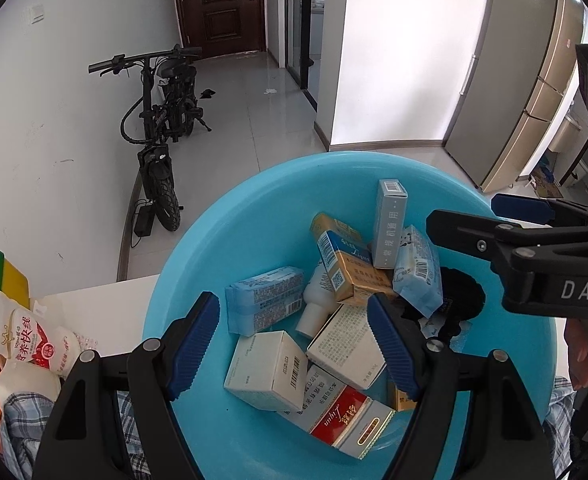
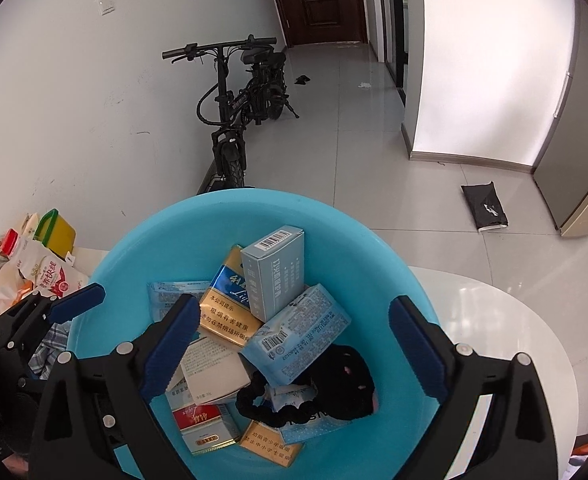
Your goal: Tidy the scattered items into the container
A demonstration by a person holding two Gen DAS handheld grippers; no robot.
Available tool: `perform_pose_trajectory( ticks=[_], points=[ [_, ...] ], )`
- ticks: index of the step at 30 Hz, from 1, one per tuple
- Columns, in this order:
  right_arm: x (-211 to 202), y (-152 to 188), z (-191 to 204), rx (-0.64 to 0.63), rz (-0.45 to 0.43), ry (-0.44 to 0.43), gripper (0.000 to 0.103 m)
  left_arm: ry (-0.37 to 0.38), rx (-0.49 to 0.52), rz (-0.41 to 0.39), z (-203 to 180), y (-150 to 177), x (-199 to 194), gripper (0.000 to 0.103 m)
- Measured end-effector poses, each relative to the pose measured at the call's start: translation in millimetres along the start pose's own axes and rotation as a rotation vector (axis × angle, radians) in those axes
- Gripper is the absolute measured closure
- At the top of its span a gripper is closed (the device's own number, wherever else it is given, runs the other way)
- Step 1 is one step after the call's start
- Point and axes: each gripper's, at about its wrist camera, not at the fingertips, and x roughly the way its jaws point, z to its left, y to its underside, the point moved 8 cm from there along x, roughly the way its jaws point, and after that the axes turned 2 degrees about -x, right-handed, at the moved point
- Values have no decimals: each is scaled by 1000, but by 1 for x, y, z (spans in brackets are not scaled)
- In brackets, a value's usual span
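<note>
Grey glossy floor tiles (image 2: 358,128) run back to a dark wooden door (image 1: 223,4); a black folding e-bike (image 1: 161,112) is parked along the white wall. A black pouch (image 2: 485,206) lies on the floor near a tall grey cabinet (image 1: 506,72).

White tabletop (image 2: 494,312) carries the blue basin (image 2: 221,220), which sits at the table's far edge. Left of the basin: a heap of snack bags (image 1: 29,336) and a yellow-green container (image 1: 7,276).

Left gripper (image 1: 294,340): tilted steeply down over the basin, jaws apart, nothing between the blue pads (image 1: 195,344); boxes lie below them.

Right gripper (image 2: 289,344): also angled steeply down over the basin, jaws spread wide, nothing pinched. From the left wrist view it enters at the right, above the basin rim.

Basin contents, piled loosely: grey-blue box (image 2: 275,276) leaning upright, gold-and-blue cigarette pack (image 2: 227,300), red cigarette pack (image 1: 346,416), light blue tissue packs (image 1: 263,304), white boxes (image 1: 267,368), a small white bottle (image 1: 316,304), a black fuzzy item (image 2: 350,380) and a black scrunchie (image 2: 261,404) directly beneath the right gripper.
</note>
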Motion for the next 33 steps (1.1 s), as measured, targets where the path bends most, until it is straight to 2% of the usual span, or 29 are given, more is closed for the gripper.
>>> perform_pose_trajectory(
  ticks=[10,24,33],
  points=[
    [-32,-4,10,-18,-42,-1,8,4,-25,-31,-1,-3,-33,24],
    [-95,1,20,-48,-112,-5,8,-17,-11,-107,0,-3,-100,20],
    [-133,9,26,-76,-158,-1,7,13,15,-161,-12,3,-143,20]
  ],
)
